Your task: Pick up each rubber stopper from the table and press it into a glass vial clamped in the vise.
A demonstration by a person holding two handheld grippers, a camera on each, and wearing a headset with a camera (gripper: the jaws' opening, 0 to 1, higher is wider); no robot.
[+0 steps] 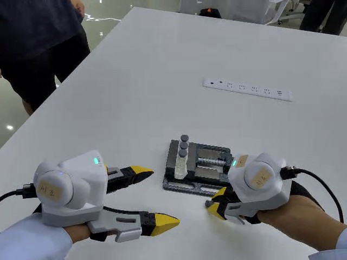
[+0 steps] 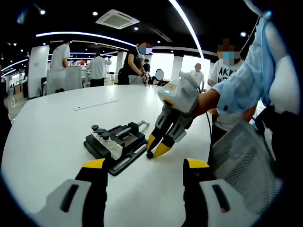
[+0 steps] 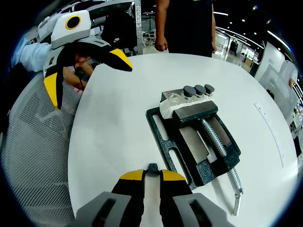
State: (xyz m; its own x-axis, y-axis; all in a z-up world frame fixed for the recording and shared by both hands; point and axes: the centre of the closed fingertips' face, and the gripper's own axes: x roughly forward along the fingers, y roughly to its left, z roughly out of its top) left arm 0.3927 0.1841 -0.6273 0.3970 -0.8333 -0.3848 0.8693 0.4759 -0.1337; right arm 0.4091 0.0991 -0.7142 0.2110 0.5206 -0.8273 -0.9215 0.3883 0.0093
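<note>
The right gripper (image 3: 152, 177) has its two jaws drawn in on a small dark rubber stopper (image 3: 152, 168). The stopper sits pinched between the yellow tips, low over the white table (image 1: 162, 81) and near the front of the vise (image 3: 203, 137). Whether it is clear of the tabletop cannot be told. A row of four glass vials stands clamped in the vise. The three capped vials (image 3: 200, 89) carry dark stoppers, and the open vial (image 3: 173, 98), at the end of the row nearest the person, is clear with a bare mouth. The left gripper (image 1: 155, 196) hangs to the left of the vise with its jaws wide apart and nothing between them. The step in hand looks like the pick-up and carry of a stopper, and with one vial left to fill the task seems close to done. The next move calls for lifting the stopper without loosening the pinch and bringing it over the open vial. It then needs to be held upright, centred on the mouth and pressed straight down. The tips should stay off the capped vial just beside it.
</note>
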